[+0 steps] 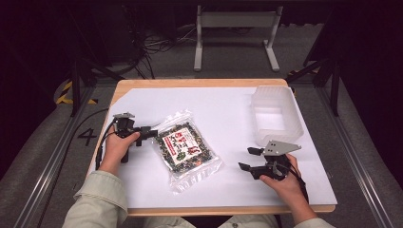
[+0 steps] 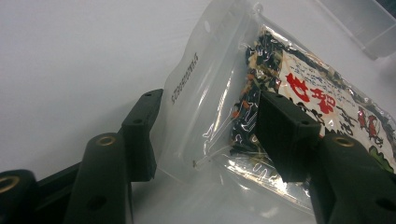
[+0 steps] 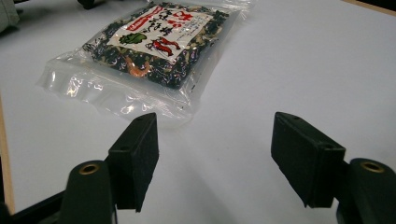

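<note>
Left gripper (image 1: pixel 151 132), at the left of the high view: jaws straddle the upper-left edge of the food bag (image 1: pixel 186 148). In the left gripper view one pad lies over the contents and the other beside the clear seal; whether they press cannot be told. The bag lies flat at frame centre on the white sheet (image 1: pixel 228 114). Judgement: grasp under way, lift and transfer remaining. Right gripper (image 1: pixel 250 159), lower right, stands apart and empty. The clear bin (image 1: pixel 275 115), upper right, holds nothing visible.

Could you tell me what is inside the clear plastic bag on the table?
The clear plastic bag holds dark dried flakes with orange bits behind a white, red-lettered label; what lies beneath that label is covered.
</note>
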The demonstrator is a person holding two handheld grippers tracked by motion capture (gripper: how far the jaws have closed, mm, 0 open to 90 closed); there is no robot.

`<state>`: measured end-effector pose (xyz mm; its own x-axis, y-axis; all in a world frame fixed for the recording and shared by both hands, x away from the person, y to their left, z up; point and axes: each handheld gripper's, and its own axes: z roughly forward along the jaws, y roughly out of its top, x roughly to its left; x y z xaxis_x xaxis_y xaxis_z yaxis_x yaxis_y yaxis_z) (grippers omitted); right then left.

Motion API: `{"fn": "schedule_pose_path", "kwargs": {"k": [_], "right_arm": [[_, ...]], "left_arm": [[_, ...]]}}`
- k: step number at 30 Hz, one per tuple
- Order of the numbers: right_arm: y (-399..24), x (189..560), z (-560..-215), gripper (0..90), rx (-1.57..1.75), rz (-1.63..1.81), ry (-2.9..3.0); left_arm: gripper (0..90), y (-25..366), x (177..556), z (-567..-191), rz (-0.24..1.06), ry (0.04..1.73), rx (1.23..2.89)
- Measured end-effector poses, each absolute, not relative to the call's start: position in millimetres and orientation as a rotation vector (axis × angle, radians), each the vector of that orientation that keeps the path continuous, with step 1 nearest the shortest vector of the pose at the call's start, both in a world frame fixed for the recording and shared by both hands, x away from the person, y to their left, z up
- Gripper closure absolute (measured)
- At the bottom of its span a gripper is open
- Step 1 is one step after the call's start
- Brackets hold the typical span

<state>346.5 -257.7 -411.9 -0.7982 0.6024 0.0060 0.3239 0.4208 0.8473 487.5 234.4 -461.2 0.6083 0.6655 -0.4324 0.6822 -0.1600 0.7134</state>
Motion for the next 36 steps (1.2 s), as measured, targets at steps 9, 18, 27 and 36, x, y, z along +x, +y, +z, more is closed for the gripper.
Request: {"fn": "schedule_pose_path", "kwargs": {"k": [9, 18, 27, 36], "right_arm": [[-257.0, 347.1, -412.6, 32.1, 0.803, 1.309, 2.379], [-253.7, 347.7, -413.5, 31.8, 0.797, 1.301, 2.394], [-254.2, 347.7, -413.1, 31.6, 0.792, 1.303, 2.393], [-255.4, 347.7, -411.7, 31.6, 0.795, 1.306, 2.381]], "left_arm": [[60.9, 231.0, 484.7, -459.8, 0.035, 1.088, 1.923], [79.4, 229.7, 480.7, -458.2, 0.025, 1.052, 1.933], [89.2, 230.4, 478.9, -456.9, 0.04, 1.037, 1.962], [89.4, 233.0, 474.5, -444.3, 0.07, 1.006, 1.937]]}}
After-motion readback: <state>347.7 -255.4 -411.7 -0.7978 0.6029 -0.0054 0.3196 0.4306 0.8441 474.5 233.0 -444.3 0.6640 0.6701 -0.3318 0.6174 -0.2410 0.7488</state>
